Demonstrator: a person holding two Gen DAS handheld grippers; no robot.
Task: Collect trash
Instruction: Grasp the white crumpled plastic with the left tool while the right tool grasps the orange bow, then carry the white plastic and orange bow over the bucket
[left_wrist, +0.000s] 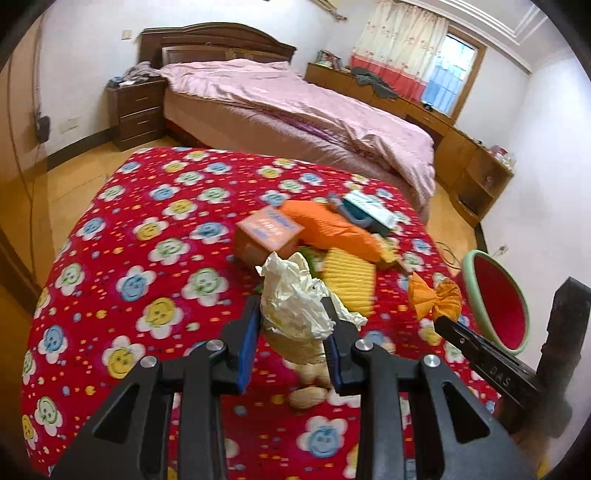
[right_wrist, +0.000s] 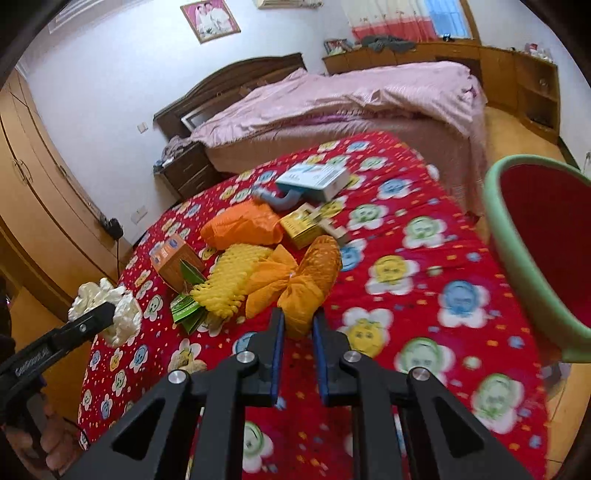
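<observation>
My left gripper (left_wrist: 293, 306) is shut on a crumpled white paper wad (left_wrist: 295, 295), held above the red flowered cloth; the wad also shows in the right wrist view (right_wrist: 110, 306). My right gripper (right_wrist: 298, 317) is shut on a crumpled orange wrapper (right_wrist: 299, 291), also seen in the left wrist view (left_wrist: 439, 297). A green-rimmed red bin (right_wrist: 535, 236) stands at the right; it shows in the left wrist view (left_wrist: 495, 299) too. More trash lies on the cloth: an orange bag (right_wrist: 240, 225), yellow foam netting (right_wrist: 229, 280), an orange box (right_wrist: 175, 258).
A white-blue box (right_wrist: 317, 179), a yellow box (right_wrist: 303, 225) and green leaflets (right_wrist: 186, 306) lie on the red cloth (right_wrist: 406, 258). Peanut-like bits (left_wrist: 310, 384) lie under the left gripper. A bed with a pink quilt (left_wrist: 295, 107), a nightstand (left_wrist: 136, 107) and wooden cabinets (left_wrist: 465, 158) stand behind.
</observation>
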